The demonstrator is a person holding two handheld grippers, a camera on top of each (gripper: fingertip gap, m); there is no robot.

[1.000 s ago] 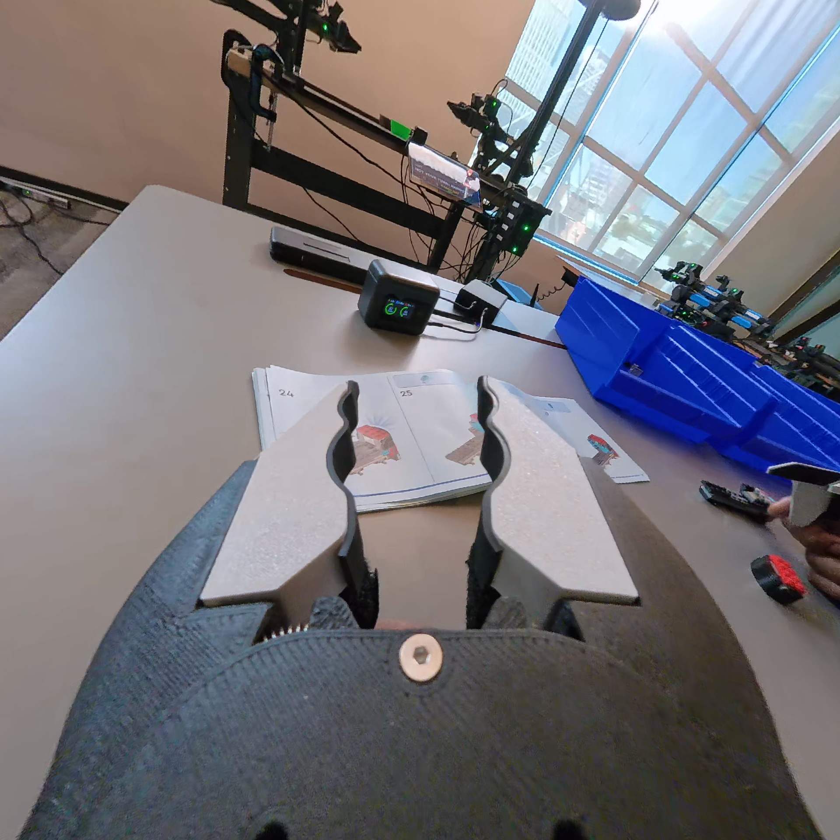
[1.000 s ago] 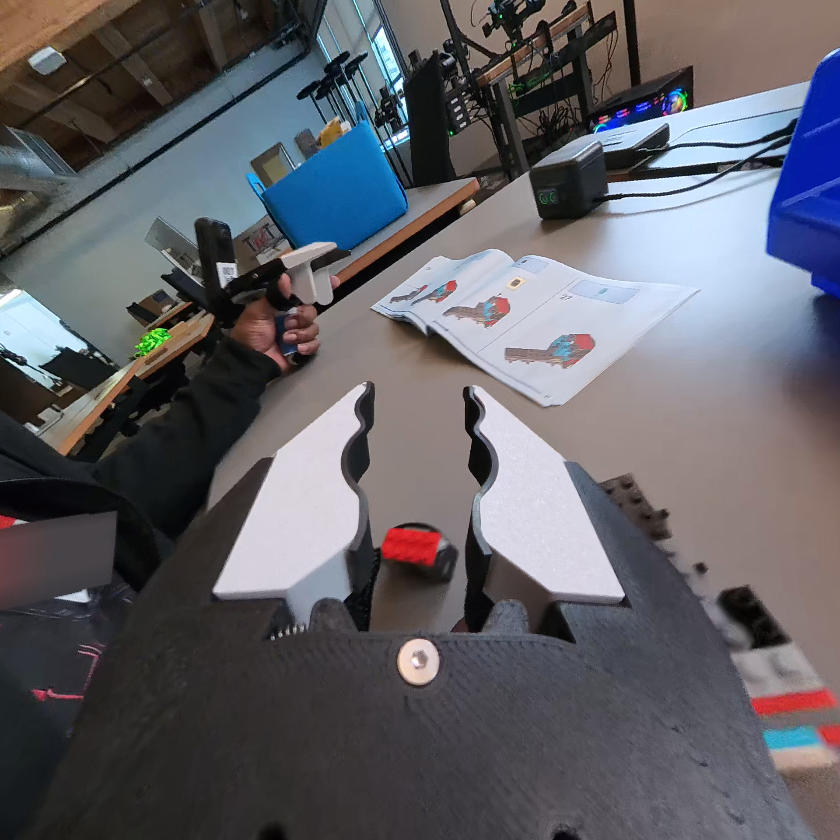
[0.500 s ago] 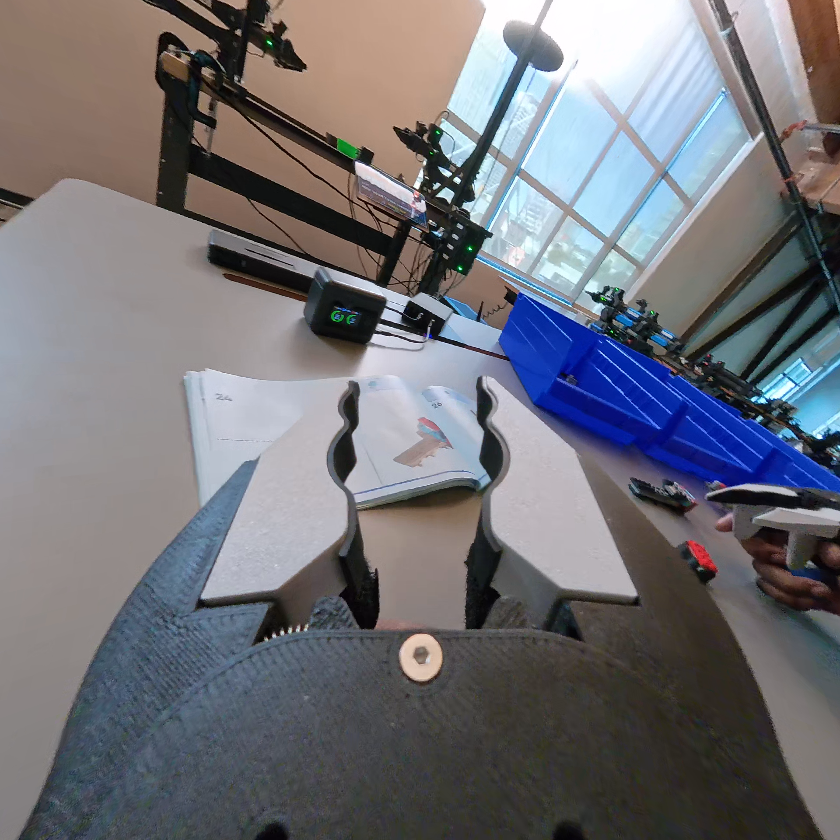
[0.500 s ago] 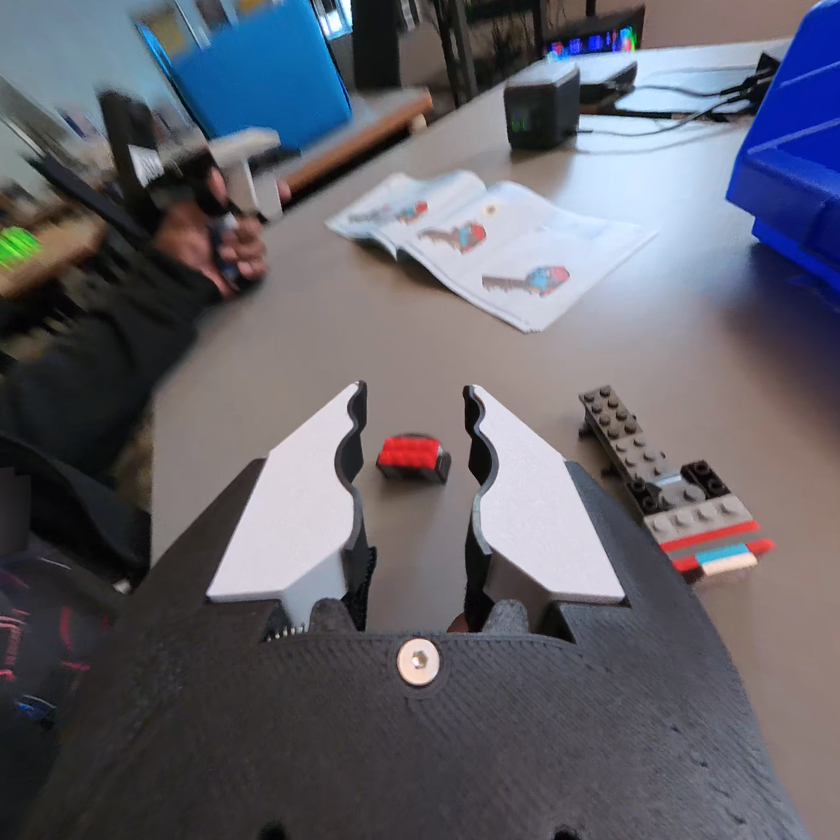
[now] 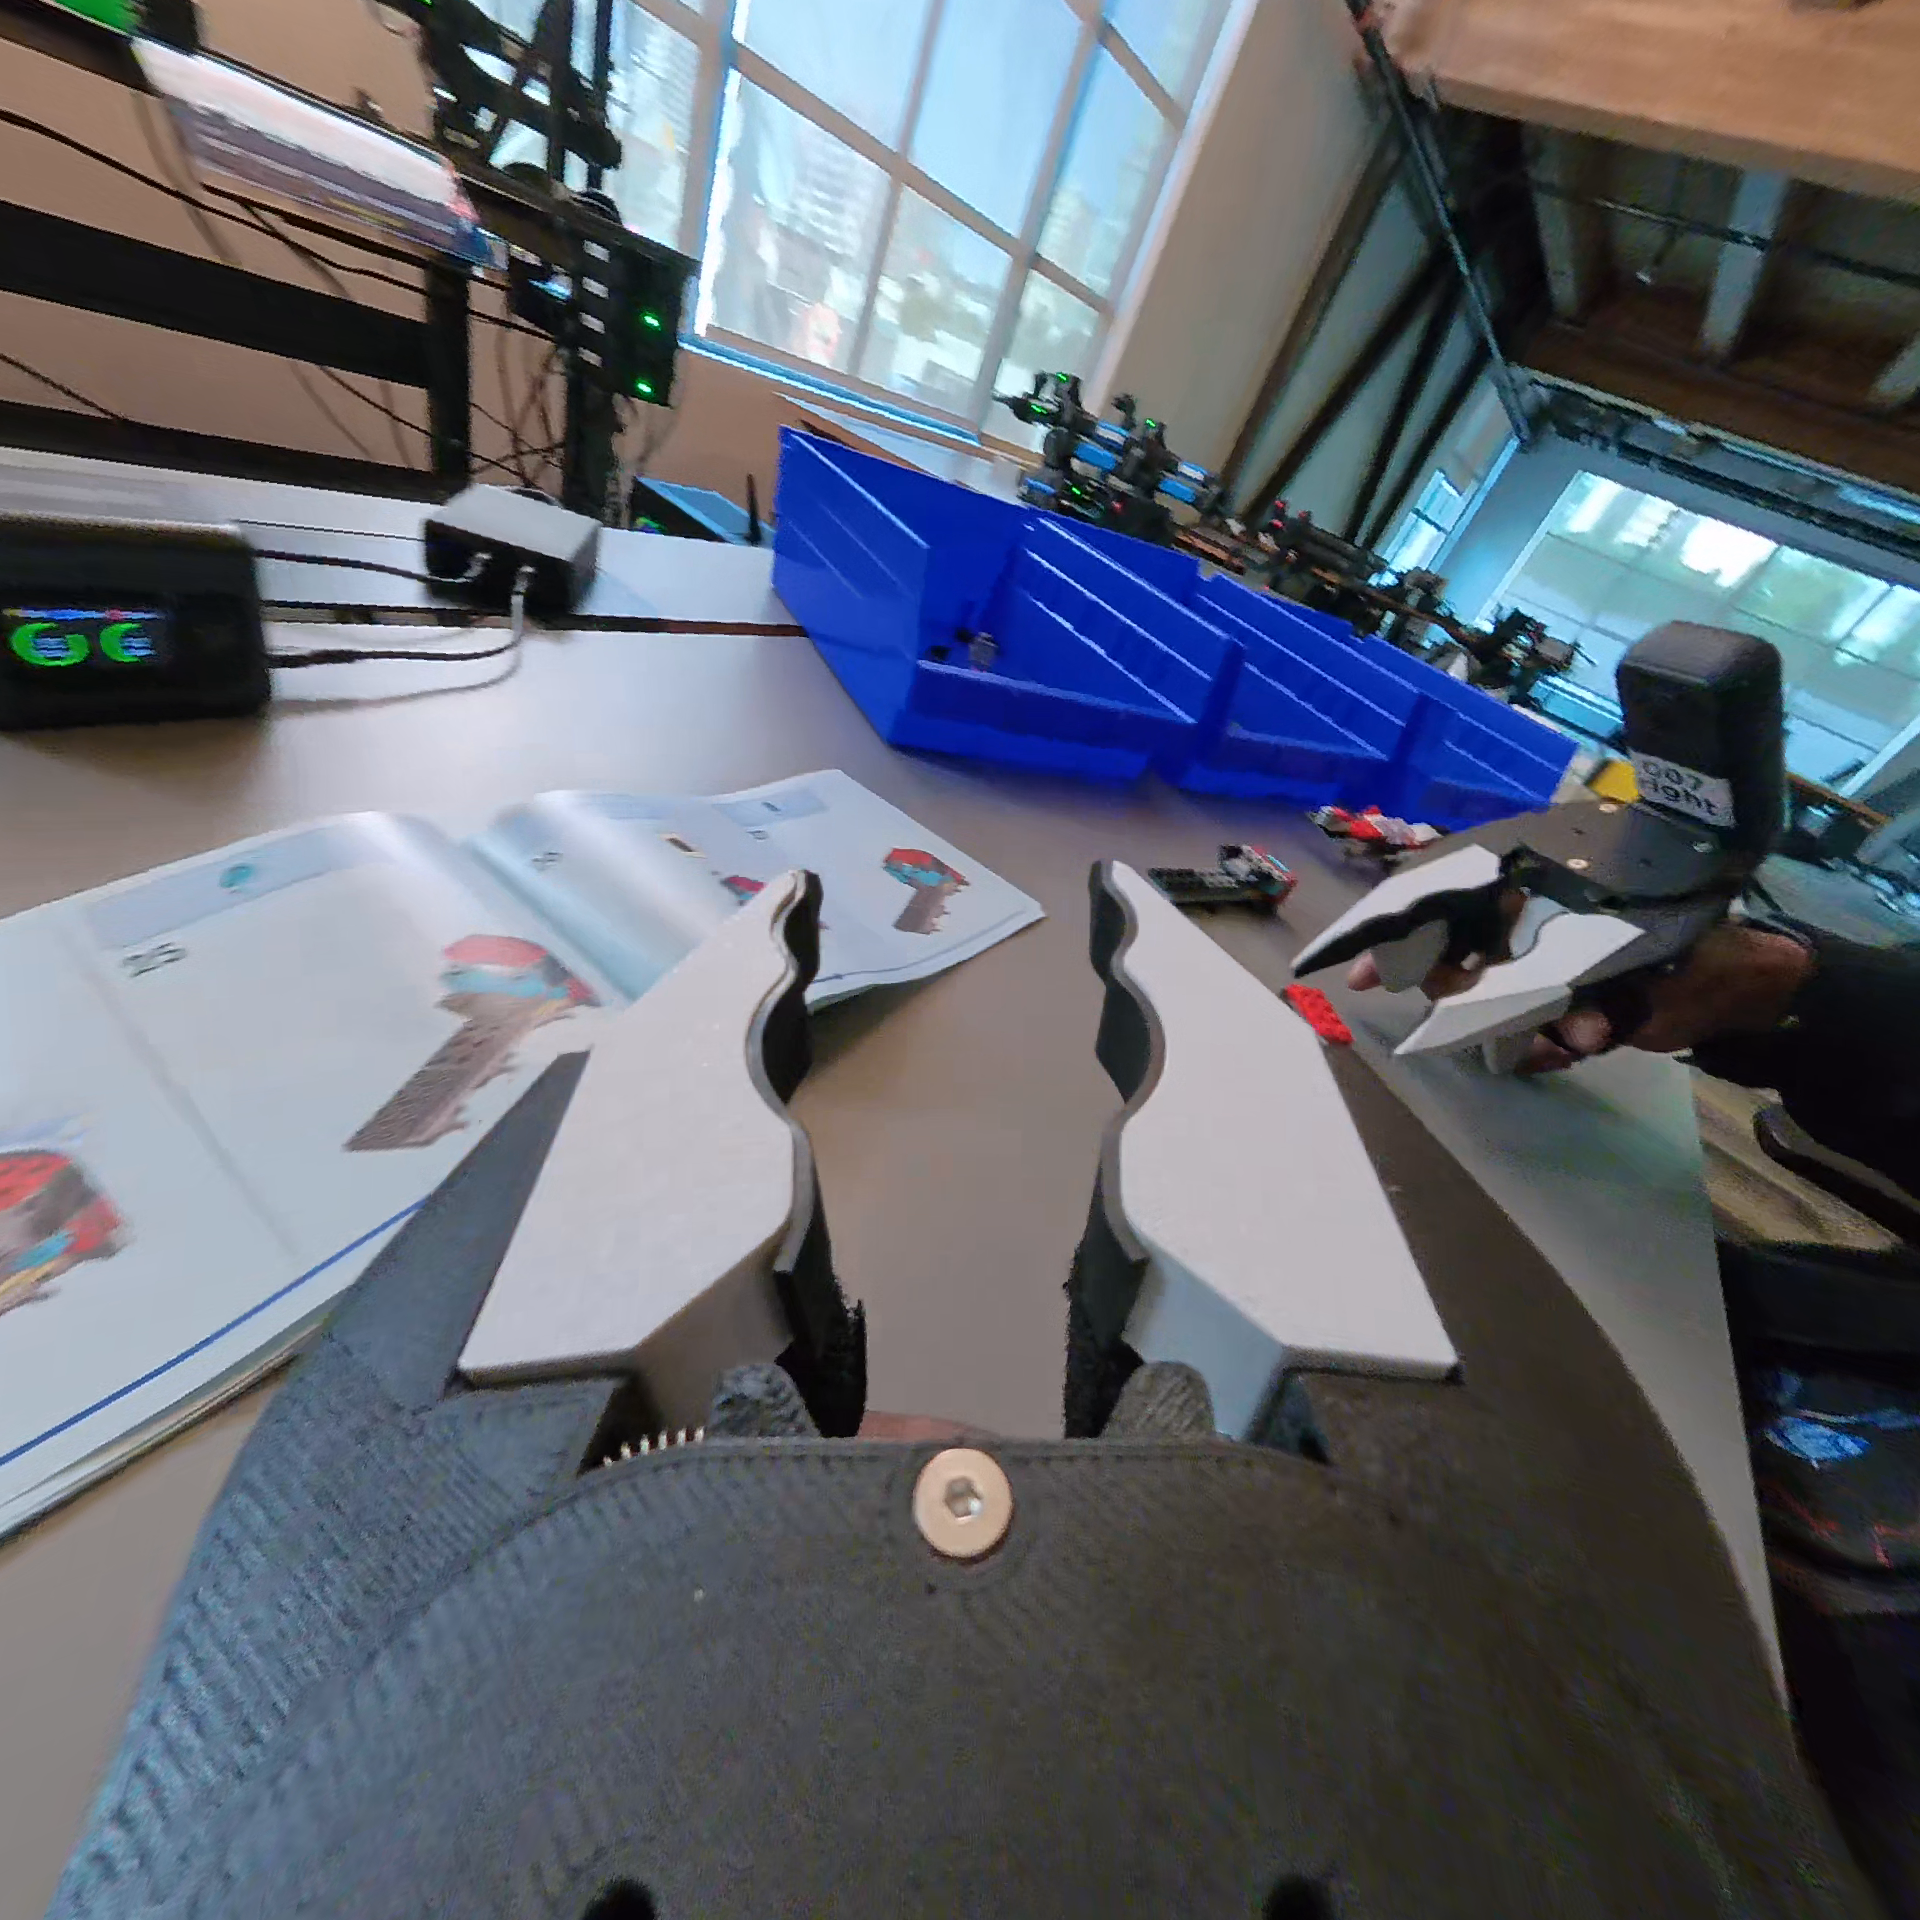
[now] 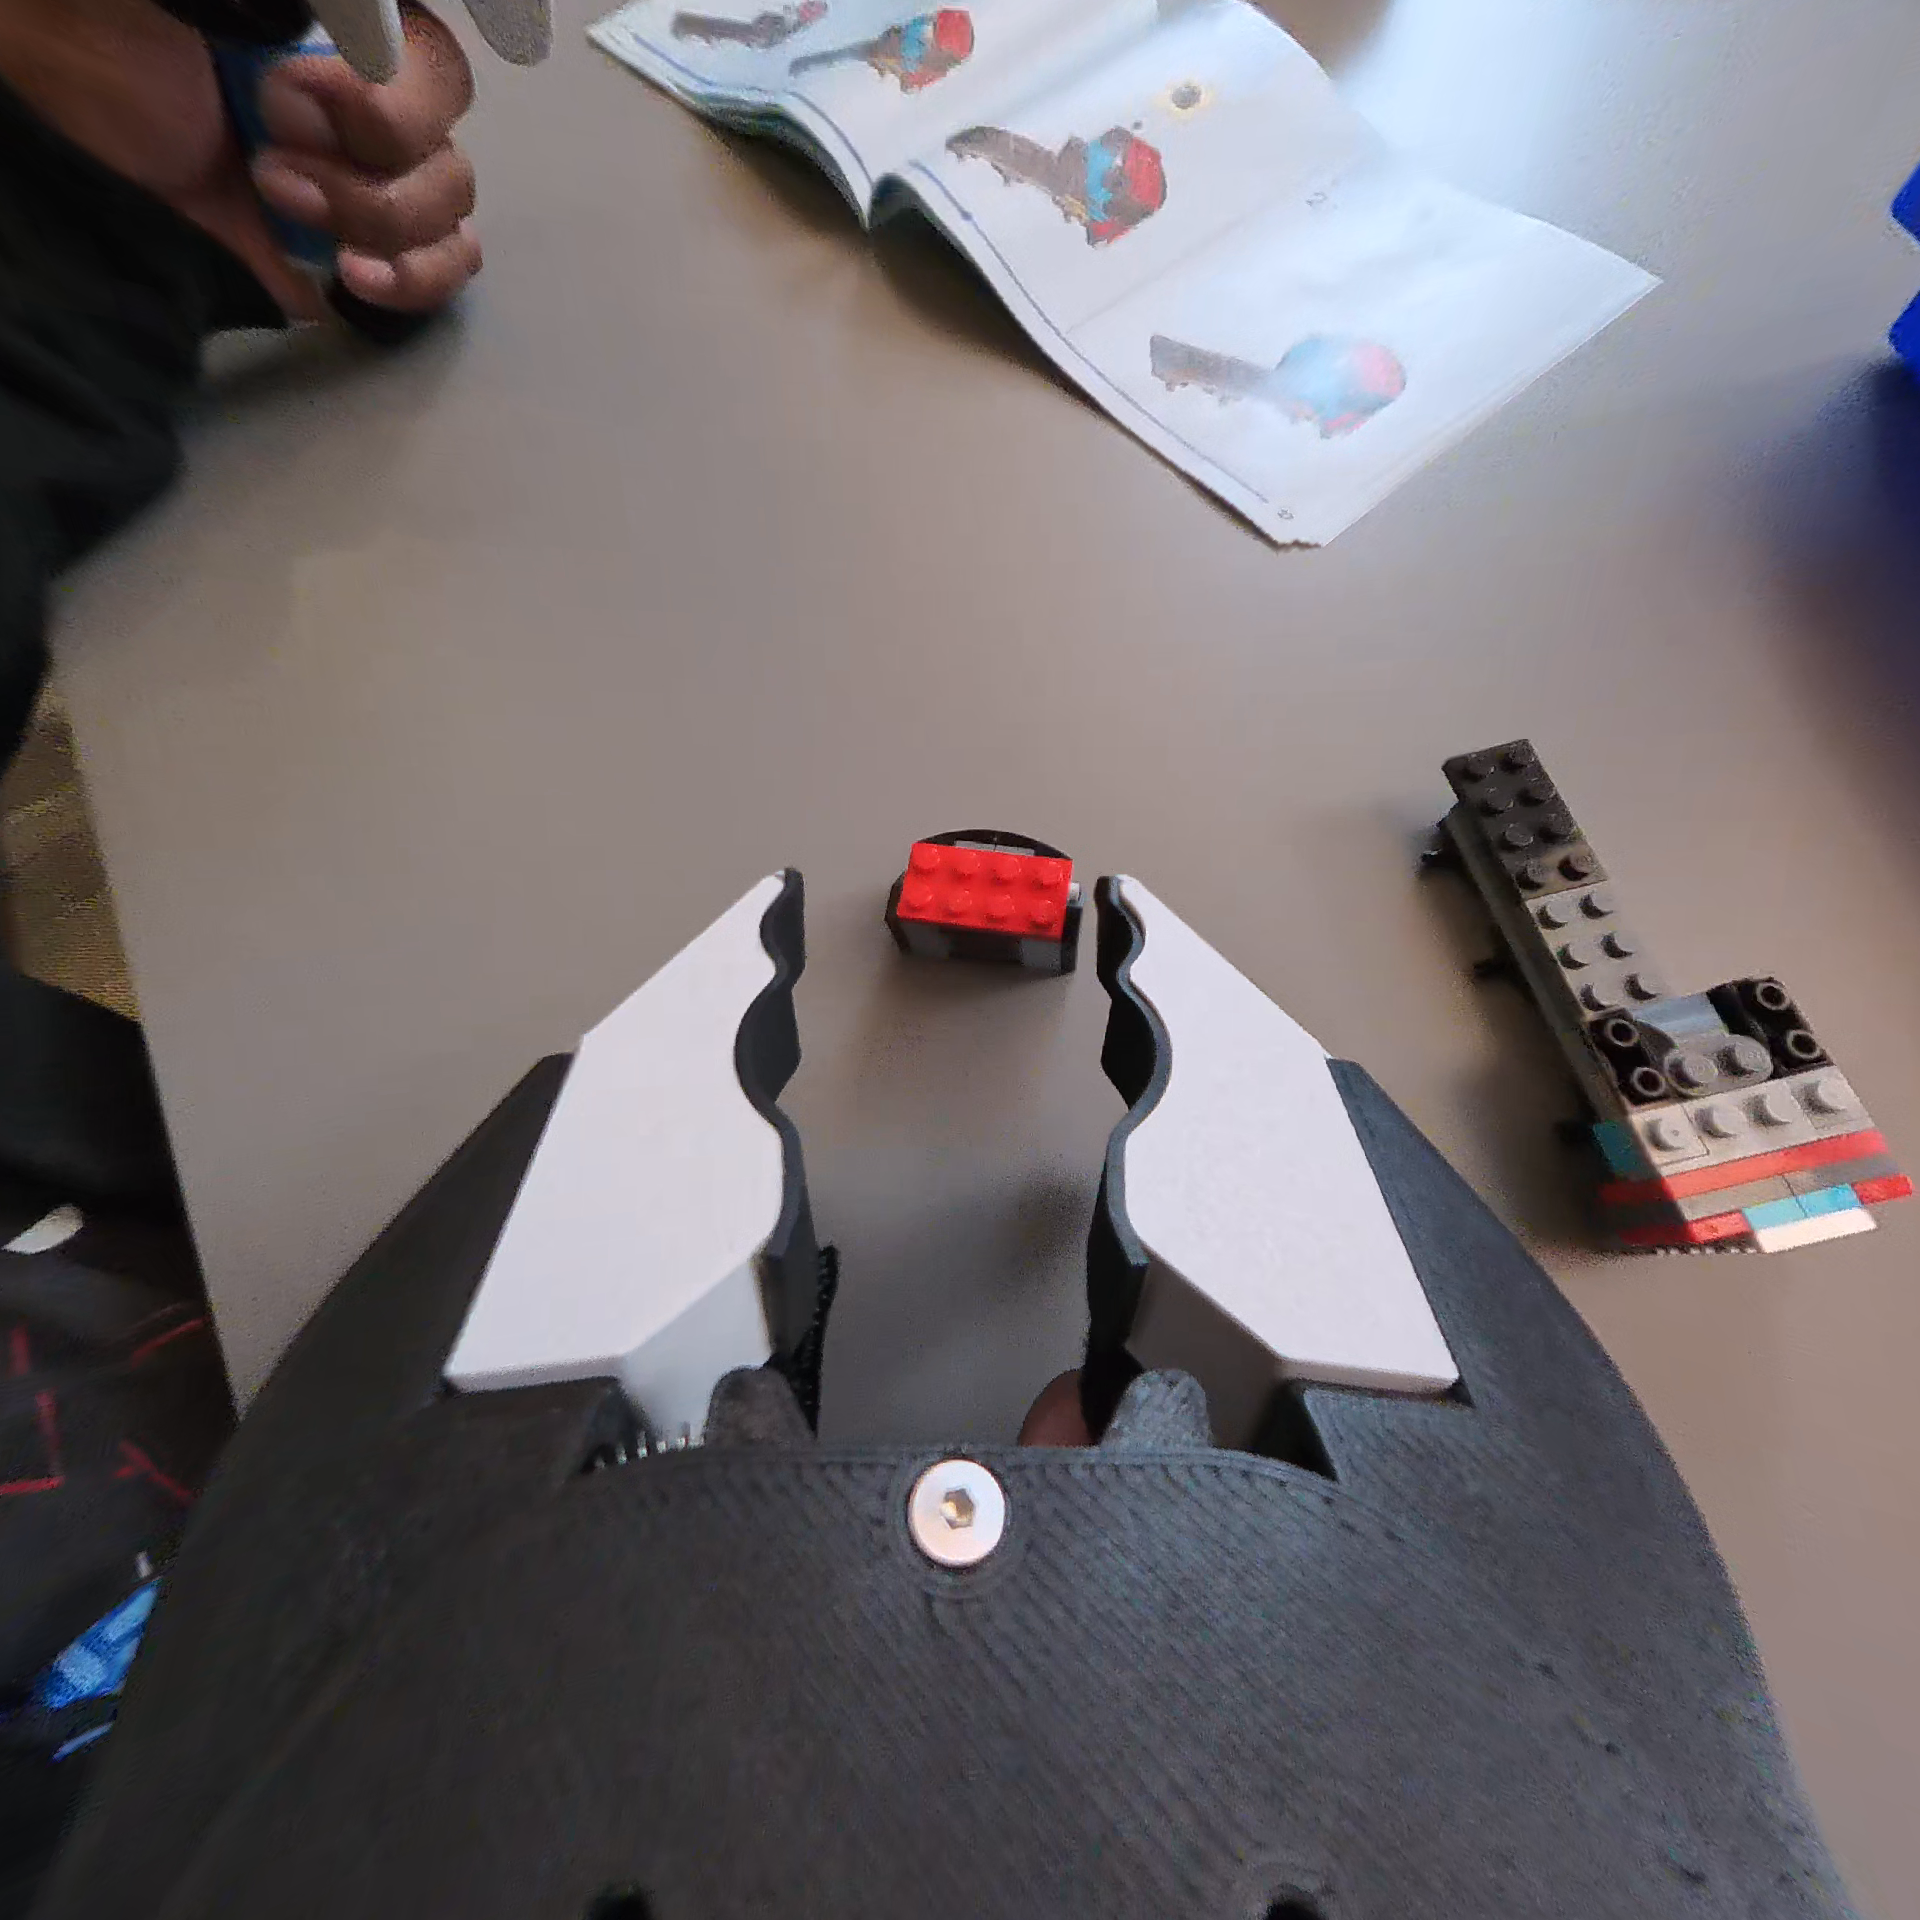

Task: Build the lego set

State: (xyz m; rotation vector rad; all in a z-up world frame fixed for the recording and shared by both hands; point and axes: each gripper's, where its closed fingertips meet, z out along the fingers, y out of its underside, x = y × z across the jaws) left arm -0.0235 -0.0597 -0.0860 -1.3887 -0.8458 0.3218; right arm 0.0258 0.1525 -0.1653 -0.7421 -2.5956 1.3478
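Right gripper [image 6: 948, 914] jaws apart, straddling red-topped brick block [image 6: 982, 906] | left gripper [image 5: 951, 935] apart, empty | risk: off-centre closing could skid block across table [image 6: 727, 623].

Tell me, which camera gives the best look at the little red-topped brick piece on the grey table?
The right wrist view: the small red-topped brick piece sits sharp and near, just ahead of the open right gripper, studs countable. The left wrist view shows it only as a tiny red sliver far off, below the right gripper's fingers.
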